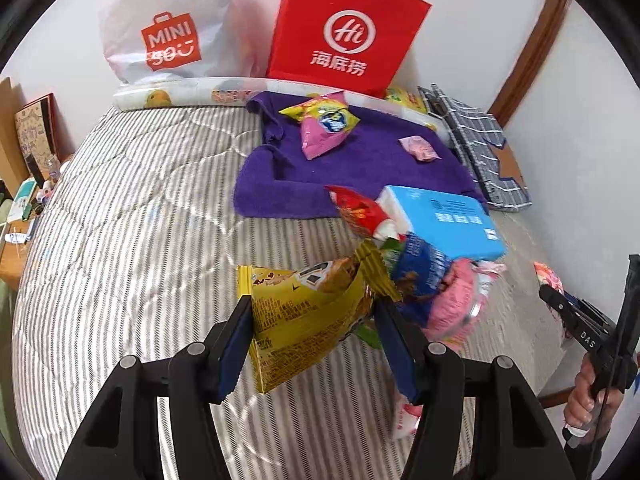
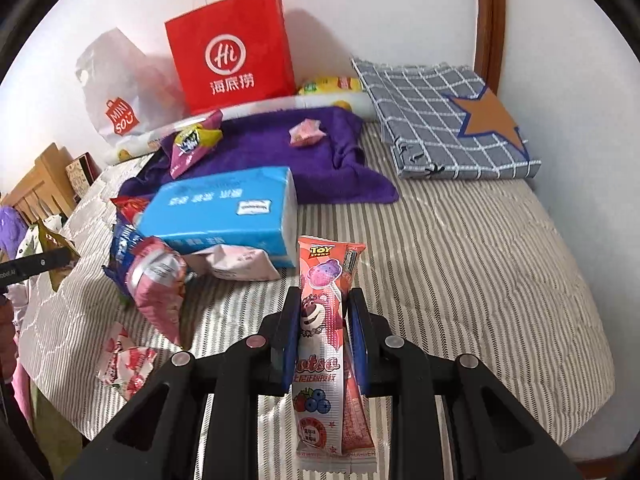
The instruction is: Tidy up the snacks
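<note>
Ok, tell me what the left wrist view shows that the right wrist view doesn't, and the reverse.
Only the left wrist view shows the left gripper shut on the yellow snack packet.

Only the right wrist view shows the right gripper shut on the pink Toy Story packet and the whole checked cloth.

Both show the red paper bag, the purple towel and the blue tissue pack.

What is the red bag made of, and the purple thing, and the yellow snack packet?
The red bag looks like stiff matte paper: flat sides, sharp creases, thin cord handles. The purple thing seems to be a soft, fuzzy towel or fleece cloth, bunched in folds. The yellow snack packet, held in the left gripper, looks like shiny plastic film with crimped ends.
</note>
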### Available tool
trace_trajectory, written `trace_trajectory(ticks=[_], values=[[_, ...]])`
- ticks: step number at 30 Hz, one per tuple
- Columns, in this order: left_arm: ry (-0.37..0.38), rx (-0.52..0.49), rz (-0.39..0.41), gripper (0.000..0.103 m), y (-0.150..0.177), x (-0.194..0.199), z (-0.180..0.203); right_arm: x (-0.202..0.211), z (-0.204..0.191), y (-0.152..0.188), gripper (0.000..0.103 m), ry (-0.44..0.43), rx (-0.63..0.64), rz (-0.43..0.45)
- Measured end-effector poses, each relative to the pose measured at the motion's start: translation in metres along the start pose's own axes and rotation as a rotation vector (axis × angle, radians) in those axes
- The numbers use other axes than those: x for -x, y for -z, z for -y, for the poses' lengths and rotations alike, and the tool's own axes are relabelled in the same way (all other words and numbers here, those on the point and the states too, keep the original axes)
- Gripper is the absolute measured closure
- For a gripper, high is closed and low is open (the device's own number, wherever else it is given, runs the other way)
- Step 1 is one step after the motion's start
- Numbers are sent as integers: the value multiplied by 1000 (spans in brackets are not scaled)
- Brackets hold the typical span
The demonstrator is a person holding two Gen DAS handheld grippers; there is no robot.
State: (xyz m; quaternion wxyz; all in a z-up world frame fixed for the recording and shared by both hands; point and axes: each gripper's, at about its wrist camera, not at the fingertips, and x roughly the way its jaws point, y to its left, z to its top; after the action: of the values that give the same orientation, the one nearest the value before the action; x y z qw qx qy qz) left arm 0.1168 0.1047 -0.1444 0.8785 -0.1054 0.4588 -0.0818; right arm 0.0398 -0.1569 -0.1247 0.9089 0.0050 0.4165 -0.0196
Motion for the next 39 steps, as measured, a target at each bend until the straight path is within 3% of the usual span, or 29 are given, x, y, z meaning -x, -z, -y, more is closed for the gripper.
trace_trajectory(ticks=[17,39], values=[[57,-76,31,44,-3,23,52,37,-14,-18,80,-1,-23,57],[124,-146,48,44,-41,21,111,51,-32,-59,80,-18,-6,100]])
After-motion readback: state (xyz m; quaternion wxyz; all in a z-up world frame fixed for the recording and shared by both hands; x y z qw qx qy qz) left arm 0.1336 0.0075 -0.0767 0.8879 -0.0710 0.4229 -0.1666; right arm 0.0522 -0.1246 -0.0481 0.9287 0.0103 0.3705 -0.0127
